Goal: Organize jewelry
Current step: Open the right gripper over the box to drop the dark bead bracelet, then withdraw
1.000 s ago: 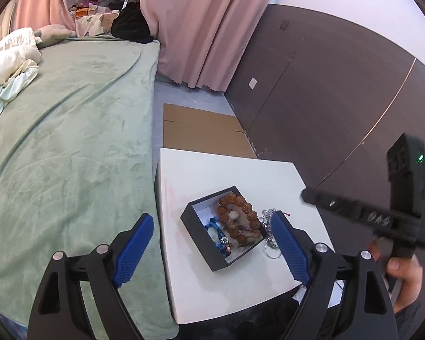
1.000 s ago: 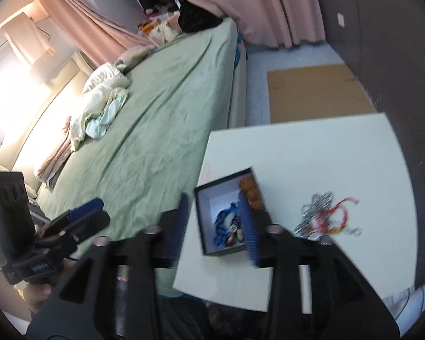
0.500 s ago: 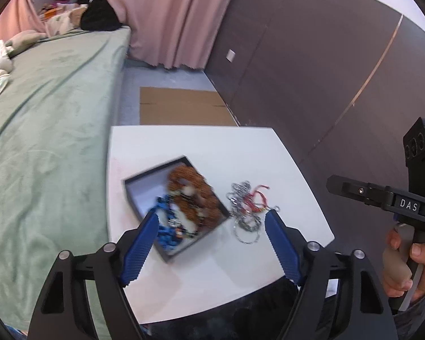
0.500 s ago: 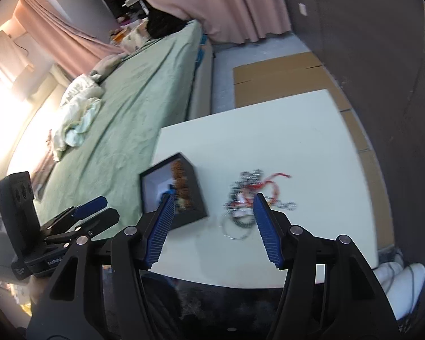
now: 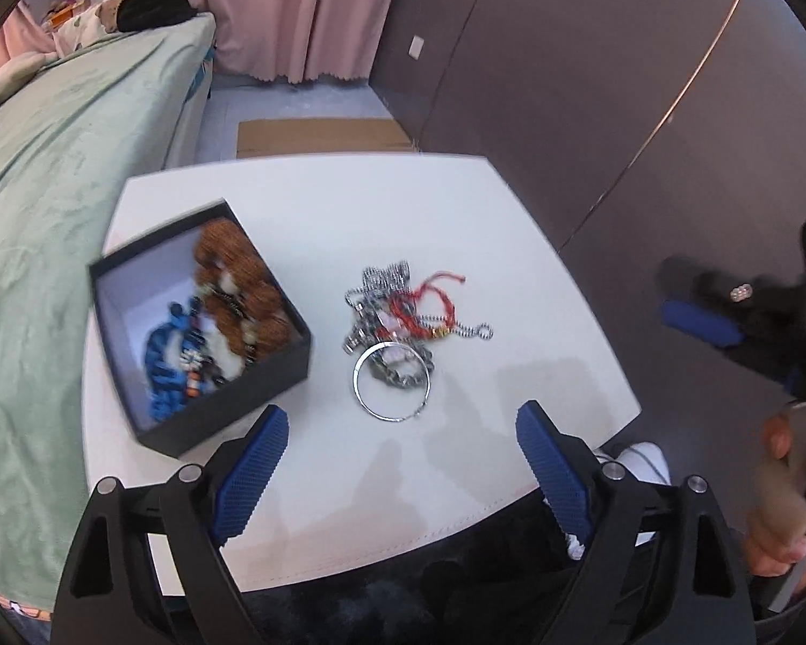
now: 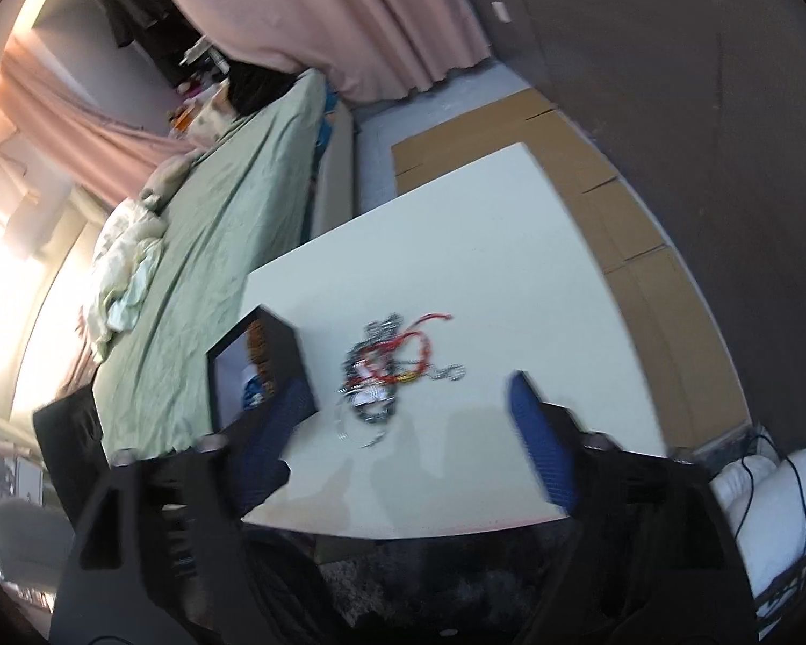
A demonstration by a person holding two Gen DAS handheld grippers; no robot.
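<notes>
- Hovering above the near edge of the white table (image 5: 322, 204), the left gripper (image 5: 397, 462) had its blue pads spread wide, with nothing between them.
- The right gripper (image 6: 403, 430) was likewise wide open and empty, over the same edge.
- A tangle of silver chains (image 5: 381, 295), a red cord bracelet (image 5: 430, 301) and a silver bangle (image 5: 392, 381) lay loose mid-table.
- Just left of the pile sat the black box (image 5: 252, 381), holding brown bead bracelets (image 5: 236, 274) and blue jewelry (image 5: 166, 355).
- A green bed (image 5: 43, 172) ran alongside the table.
</notes>
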